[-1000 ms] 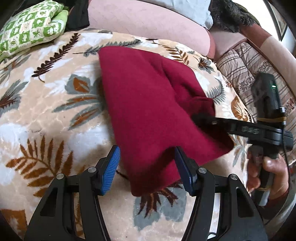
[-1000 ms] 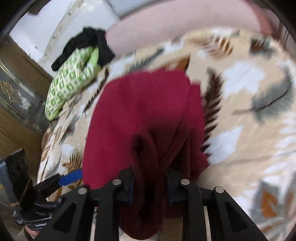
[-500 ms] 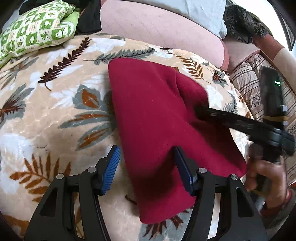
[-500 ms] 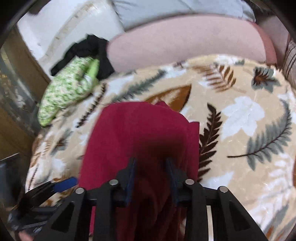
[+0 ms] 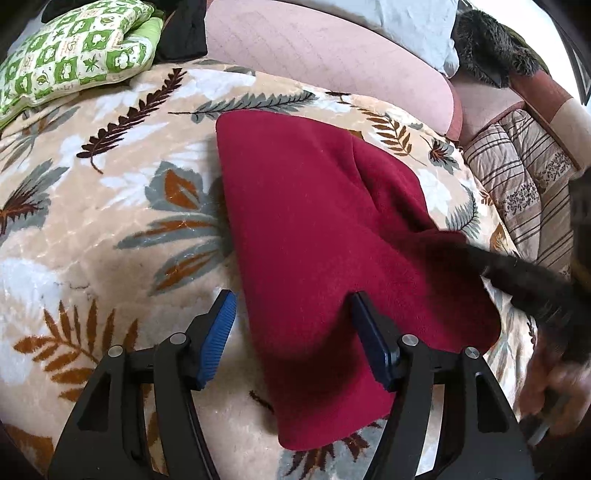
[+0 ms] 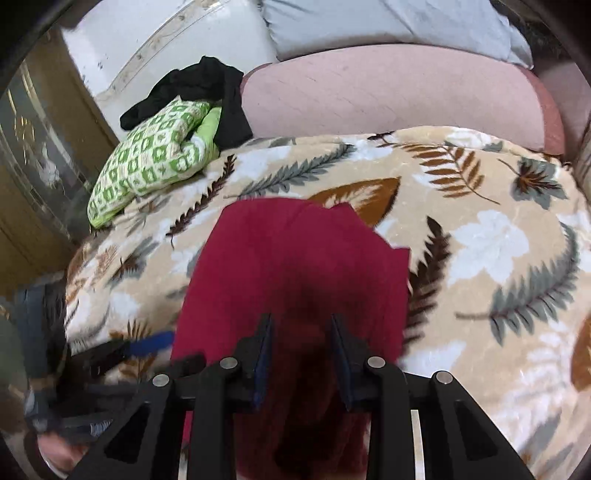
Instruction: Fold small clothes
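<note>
A dark red fleece garment (image 5: 317, 236) lies folded on the leaf-patterned blanket (image 5: 92, 229); it also shows in the right wrist view (image 6: 295, 266). My left gripper (image 5: 291, 332) is open, its blue pads (image 5: 218, 332) straddling the garment's near left edge without gripping. My right gripper (image 6: 301, 350) hovers over the garment's near end with its jaws parted and cloth between them; in the left wrist view it is a dark blur at the right (image 5: 517, 273).
A green-and-white patterned cushion (image 5: 74, 51) and black cloth (image 5: 184, 29) lie at the far left. A pink bolster (image 5: 332, 55) runs along the back. A striped quilt (image 5: 517, 177) is at the right. A wooden cabinet (image 6: 33, 177) stands on the left.
My right gripper has opened and let go of the garment's folded part, which now lies flat, and has drawn back. My left gripper has stayed open and shifted slightly nearer.
</note>
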Motion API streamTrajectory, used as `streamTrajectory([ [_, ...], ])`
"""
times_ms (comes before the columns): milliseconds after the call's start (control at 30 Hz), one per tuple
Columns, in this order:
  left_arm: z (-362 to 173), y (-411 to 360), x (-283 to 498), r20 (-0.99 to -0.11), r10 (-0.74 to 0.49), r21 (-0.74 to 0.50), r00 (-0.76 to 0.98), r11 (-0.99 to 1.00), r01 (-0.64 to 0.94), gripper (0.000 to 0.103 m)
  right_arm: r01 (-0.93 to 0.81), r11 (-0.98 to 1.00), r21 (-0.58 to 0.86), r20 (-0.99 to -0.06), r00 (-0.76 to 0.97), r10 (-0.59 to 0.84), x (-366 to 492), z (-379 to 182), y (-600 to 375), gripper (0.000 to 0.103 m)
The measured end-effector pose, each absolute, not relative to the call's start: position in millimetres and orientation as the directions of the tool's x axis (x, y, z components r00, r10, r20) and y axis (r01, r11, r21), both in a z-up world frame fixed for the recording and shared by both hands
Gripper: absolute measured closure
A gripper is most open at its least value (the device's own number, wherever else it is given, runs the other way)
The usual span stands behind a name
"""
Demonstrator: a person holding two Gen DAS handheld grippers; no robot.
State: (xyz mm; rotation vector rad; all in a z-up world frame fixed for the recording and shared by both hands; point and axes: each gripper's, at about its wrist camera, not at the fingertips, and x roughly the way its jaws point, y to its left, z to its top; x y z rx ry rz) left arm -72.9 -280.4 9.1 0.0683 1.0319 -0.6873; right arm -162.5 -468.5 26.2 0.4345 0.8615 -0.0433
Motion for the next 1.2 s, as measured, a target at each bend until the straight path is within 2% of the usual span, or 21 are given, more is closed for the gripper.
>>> streamTrajectory([
  [133, 6, -283, -75, -0.819, -0.478, -0.255, 0.318, 0.799, 0.545, 0.036, 0.258, 0.919, 0.298, -0.813, 0.573, 0.103, -160, -14, -463, 0.073],
  [300, 14, -277, -80, -0.815, -0.484, -0.267, 0.319, 0.802, 0.534, 0.036, 0.244, 0.917, 0.316, -0.784, 0.612, 0.107, -171, 3, -465, 0.071],
  [533, 23, -272, -79, -0.781, -0.546, -0.351, 0.302, 0.785, 0.511, 0.036, 0.280, 0.890, 0.360, -0.735, 0.672, 0.086, -190, 29, -474, 0.066],
  [767, 14, -287, -78, -0.801, -0.515, -0.310, 0.306, 0.794, 0.523, 0.036, 0.319, 0.862, 0.393, -0.743, 0.663, 0.094, -174, 14, -483, 0.065],
  [867, 9, -291, -79, -0.804, -0.502, -0.291, 0.318, 0.799, 0.526, 0.029, 0.336, 0.854, 0.397, -0.752, 0.653, 0.092, -163, 5, -486, 0.063],
  [933, 7, -291, -77, -0.807, -0.499, -0.289, 0.317, 0.800, 0.525, 0.028, 0.340, 0.852, 0.399, -0.760, 0.642, 0.099, -157, -2, -488, 0.060],
  [1200, 5, -291, -76, -0.811, -0.495, -0.286, 0.311, 0.799, 0.529, 0.028, 0.345, 0.835, 0.428, -0.749, 0.652, 0.115, -143, 0, -499, 0.060],
])
